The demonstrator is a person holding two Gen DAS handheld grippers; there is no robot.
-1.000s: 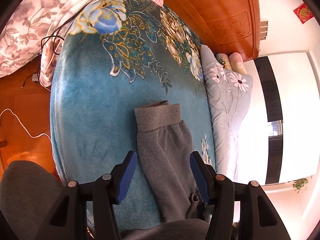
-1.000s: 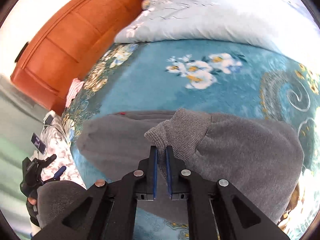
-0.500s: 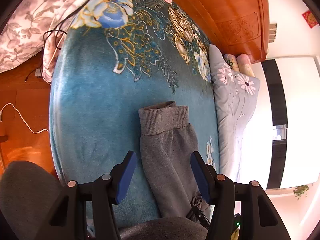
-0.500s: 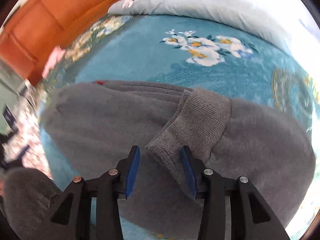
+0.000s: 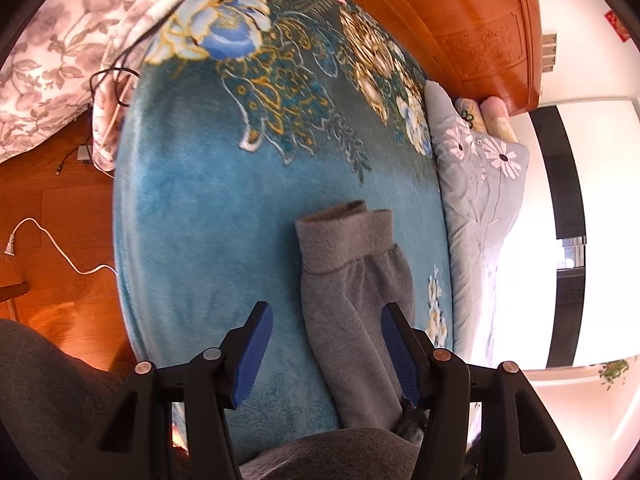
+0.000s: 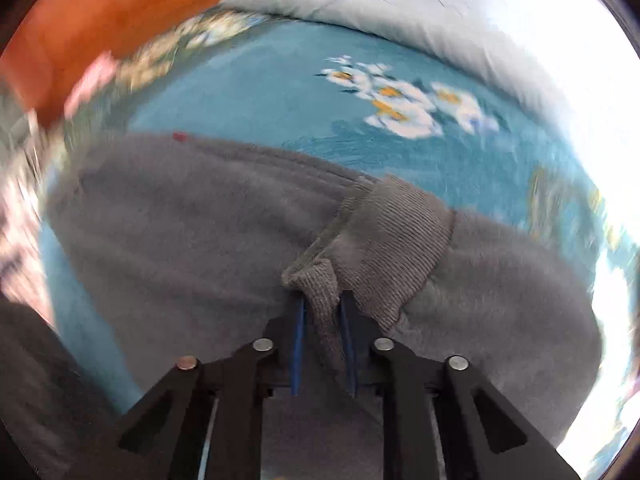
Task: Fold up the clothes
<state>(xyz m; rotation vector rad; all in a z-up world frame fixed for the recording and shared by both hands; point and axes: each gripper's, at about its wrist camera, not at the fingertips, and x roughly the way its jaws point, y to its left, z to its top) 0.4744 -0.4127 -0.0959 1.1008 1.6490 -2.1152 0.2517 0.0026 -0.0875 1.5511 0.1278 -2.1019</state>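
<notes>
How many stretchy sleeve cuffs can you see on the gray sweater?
2. One ribbed cuff lies on the blue blanket ahead of the open left gripper. The other cuff is pinched in the right gripper, over the sweater's body.

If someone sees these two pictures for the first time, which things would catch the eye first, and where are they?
First, the teal floral blanket that fills both views, bright under the grey sweatshirt lying across it. Next, the right gripper, low in the centre of its view, with its fingers closed on the ribbed cuff of one sleeve. In the left view the left gripper is open, its blue fingers on either side of the other sleeve.
</notes>
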